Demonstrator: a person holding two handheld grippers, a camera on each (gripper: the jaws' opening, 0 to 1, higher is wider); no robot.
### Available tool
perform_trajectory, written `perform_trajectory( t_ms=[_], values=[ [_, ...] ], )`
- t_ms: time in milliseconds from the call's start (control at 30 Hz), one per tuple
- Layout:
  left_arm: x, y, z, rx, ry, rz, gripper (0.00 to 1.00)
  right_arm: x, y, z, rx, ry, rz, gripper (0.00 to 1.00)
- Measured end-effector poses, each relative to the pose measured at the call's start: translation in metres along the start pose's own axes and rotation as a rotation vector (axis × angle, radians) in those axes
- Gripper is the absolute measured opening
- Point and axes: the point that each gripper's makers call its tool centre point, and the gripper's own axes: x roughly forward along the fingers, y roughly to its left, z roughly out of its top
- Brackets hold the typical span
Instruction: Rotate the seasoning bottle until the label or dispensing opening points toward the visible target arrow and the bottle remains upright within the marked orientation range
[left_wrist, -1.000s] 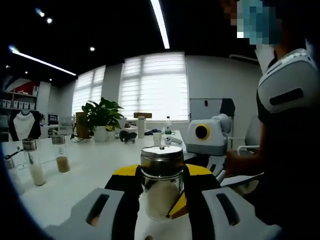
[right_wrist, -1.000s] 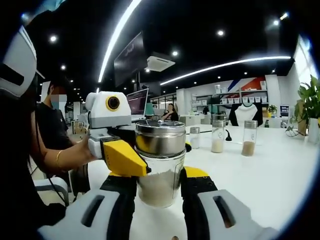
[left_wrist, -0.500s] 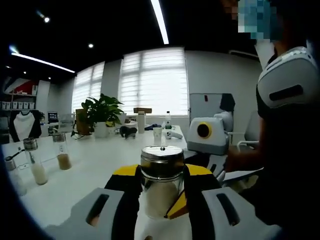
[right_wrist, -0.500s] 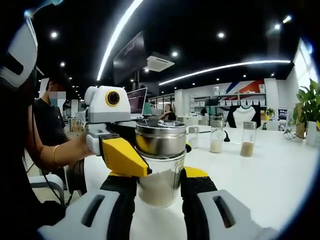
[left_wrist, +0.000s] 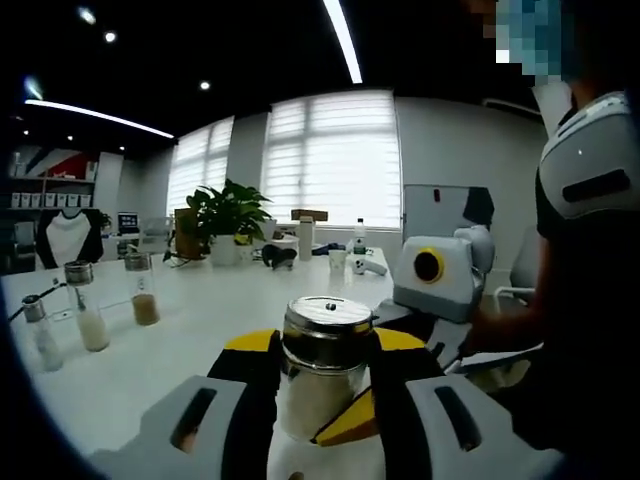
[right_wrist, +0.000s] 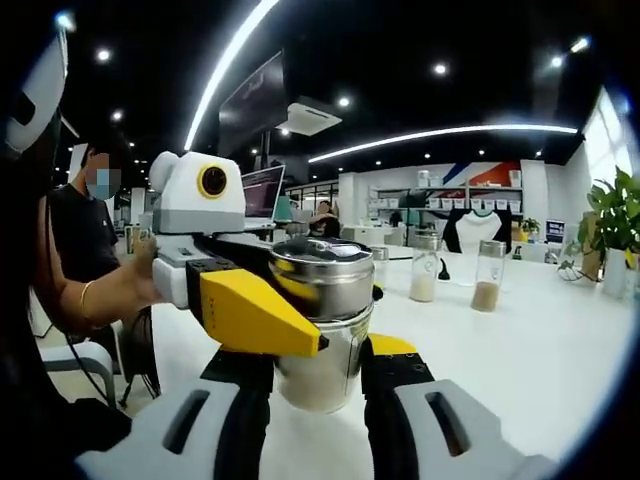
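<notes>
Both tools clamp the seasoning bottle (left_wrist: 322, 372), its label and opening indiscernible.

You are working in an open-plan office that doubles as a showroom. The long white counter (left_wrist: 190, 330) runs toward a wall of tall windows with white blinds (left_wrist: 330, 160), where a leafy green potted plant (left_wrist: 228, 215) stands. Overhead, a dark ceiling carries long linear light strips (right_wrist: 225, 75) and small round spotlights. In the right gripper view you see a black wall-hung screen (right_wrist: 255, 100), an open laptop (right_wrist: 262, 190), a seated person at a far desk (right_wrist: 322, 218), and white display shelves (right_wrist: 480, 200) with a white T-shirt on a torso form (right_wrist: 490, 228).
</notes>
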Motion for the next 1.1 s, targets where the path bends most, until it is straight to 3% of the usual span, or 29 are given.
perform_trajectory(
  t_ms=[100,400,700,1000,1100],
  values=[
    [0.003,0.000,-0.001,0.064,0.030,0.045,0.37,0.002,-0.001,-0.002,0.038,-0.004,-0.023,0.32],
    [0.006,0.005,-0.003,0.085,0.062,0.127,0.37,0.005,-0.006,-0.005,0.034,0.019,-0.076,0.32],
    [0.003,0.020,-0.001,0.019,0.024,0.275,0.37,0.011,-0.015,-0.007,0.044,0.024,-0.137,0.32],
    [-0.001,0.032,-0.005,0.022,0.021,0.428,0.38,0.018,-0.025,-0.004,0.025,-0.001,-0.234,0.32],
    [-0.001,0.033,-0.001,0.022,-0.008,0.473,0.39,0.019,-0.028,-0.005,-0.011,0.005,-0.273,0.32]
  ],
)
